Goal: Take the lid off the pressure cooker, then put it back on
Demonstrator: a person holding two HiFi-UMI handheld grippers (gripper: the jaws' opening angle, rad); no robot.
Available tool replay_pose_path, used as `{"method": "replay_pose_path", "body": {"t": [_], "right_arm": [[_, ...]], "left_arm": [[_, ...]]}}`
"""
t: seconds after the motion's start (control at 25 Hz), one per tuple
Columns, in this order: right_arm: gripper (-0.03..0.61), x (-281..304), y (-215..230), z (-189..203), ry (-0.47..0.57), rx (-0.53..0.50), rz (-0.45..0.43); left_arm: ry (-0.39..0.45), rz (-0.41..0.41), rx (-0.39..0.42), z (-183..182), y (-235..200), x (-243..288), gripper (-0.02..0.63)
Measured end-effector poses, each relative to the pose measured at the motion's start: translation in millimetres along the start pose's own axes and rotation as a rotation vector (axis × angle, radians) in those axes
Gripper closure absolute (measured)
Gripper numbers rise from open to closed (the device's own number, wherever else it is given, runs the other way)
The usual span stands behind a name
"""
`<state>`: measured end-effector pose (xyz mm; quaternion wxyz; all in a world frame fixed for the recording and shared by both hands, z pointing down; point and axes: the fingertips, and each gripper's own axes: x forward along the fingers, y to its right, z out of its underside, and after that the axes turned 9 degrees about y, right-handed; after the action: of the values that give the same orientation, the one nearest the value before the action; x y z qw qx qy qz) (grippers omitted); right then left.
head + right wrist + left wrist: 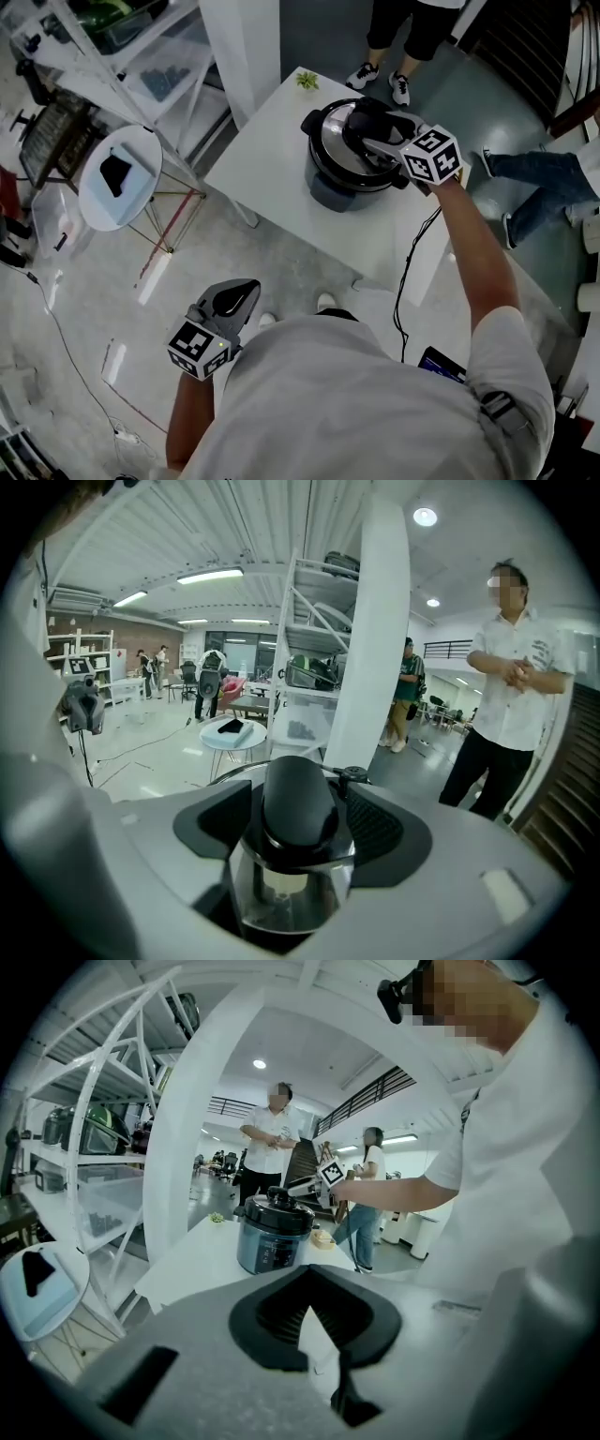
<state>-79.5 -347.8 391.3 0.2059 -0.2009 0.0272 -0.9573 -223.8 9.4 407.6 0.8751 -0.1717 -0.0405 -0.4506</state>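
Our right gripper [373,131] reaches in over the top of the cooker. Its jaws are spread wide to either side of the rounded black handle [298,808]. The handle stands between the two pads, but the pads do not press on it, so this gripper is holding nothing.

The handle rises from the middle of the shiny steel lid [330,152], which sits closed on the round grey electric pressure cooker [267,1246]. The cooker stands upright on a square white bench [272,159], toward its far right part.

Our left gripper [246,289] hangs well apart from the cooker, on its near left side, low over the pale floor. Its jaws are closed tip to tip with nothing between them.

At the bench corner beyond the cooker lies a small green sprig [307,80]. A thin black cable [410,281] hangs from the bench edge on the near right side of the cooker.

To the cooker's left, off the bench, stands a round white side table [98,192] with a dark object lying on it. Behind that table is a white metal shelf rack [122,56]. A white pillar [248,47] rises just beyond the bench, to the cooker's far left.

A person in dark trousers and white shoes [384,84] stands beyond the cooker. To its right we see another person's legs in blue jeans [539,178].
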Motion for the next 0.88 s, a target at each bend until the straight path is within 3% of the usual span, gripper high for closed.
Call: {"method": "replay_pose_path", "body": {"t": [0.44,0.88], "right_arm": [[0.304,-59.3,-40.9,10.5,0.038,0.095,0.174],[0.436,-102.9,-171.9,31.2,0.106,0.225,0.239]], "left_arm": [[-0.023,0.123,0.041,2.5,0.9,-17.2,0.607],[-0.051,0.267,0.1,-0.2,18.6,-24.3,0.607]]}}
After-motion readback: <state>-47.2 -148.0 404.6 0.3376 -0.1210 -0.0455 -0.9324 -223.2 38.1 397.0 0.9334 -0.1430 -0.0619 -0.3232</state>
